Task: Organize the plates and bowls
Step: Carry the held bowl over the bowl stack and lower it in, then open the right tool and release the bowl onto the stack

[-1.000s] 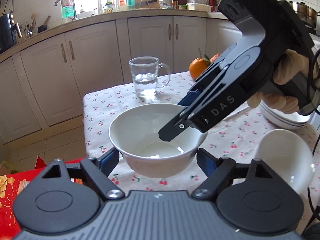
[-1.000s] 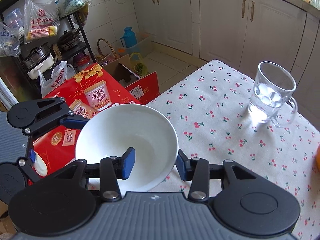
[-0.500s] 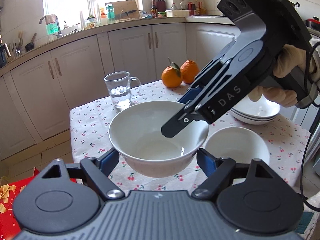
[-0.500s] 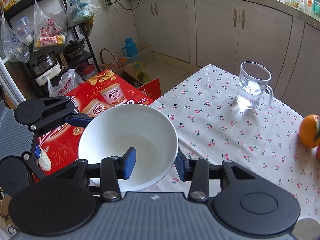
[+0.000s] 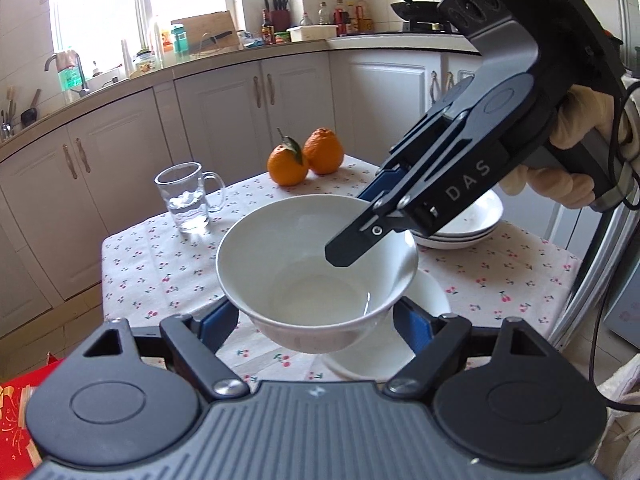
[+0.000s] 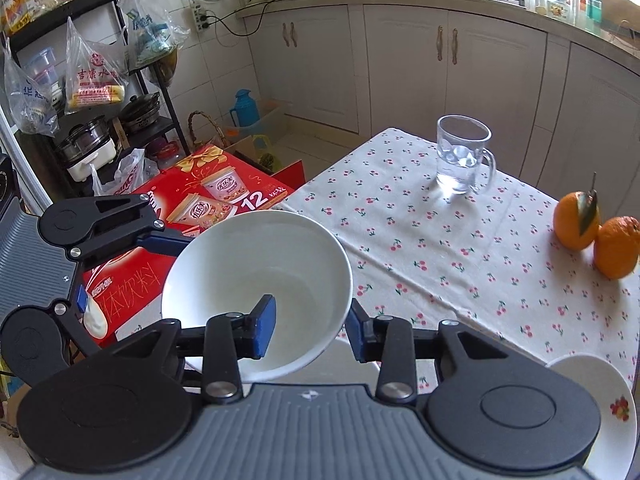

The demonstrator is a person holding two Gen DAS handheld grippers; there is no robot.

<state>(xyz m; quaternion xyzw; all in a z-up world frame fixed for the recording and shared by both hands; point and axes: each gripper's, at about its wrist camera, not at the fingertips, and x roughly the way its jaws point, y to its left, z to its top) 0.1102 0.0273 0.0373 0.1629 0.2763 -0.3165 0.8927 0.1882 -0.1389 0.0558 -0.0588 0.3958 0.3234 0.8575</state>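
Note:
A white bowl (image 5: 304, 280) is held in the air above the table. My left gripper (image 5: 316, 326) clasps its lower body from both sides. My right gripper (image 6: 308, 324) pinches its rim, one finger (image 6: 262, 328) inside and one outside; it also shows in the left wrist view (image 5: 360, 240). A second white bowl (image 5: 424, 320) sits on the table right under the held one. A stack of white plates (image 5: 476, 216) lies at the right, also seen in the right wrist view (image 6: 600, 392).
A glass mug (image 5: 186, 200) with water and two oranges (image 5: 306, 158) stand at the far side of the cherry-print tablecloth (image 5: 500, 276). A red carton (image 6: 192, 216) lies on the floor beside the table. Kitchen cabinets (image 5: 224, 112) run behind.
Both grippers have carried the bowl to the right across the table. It now hangs over the second bowl, which was off to its right before.

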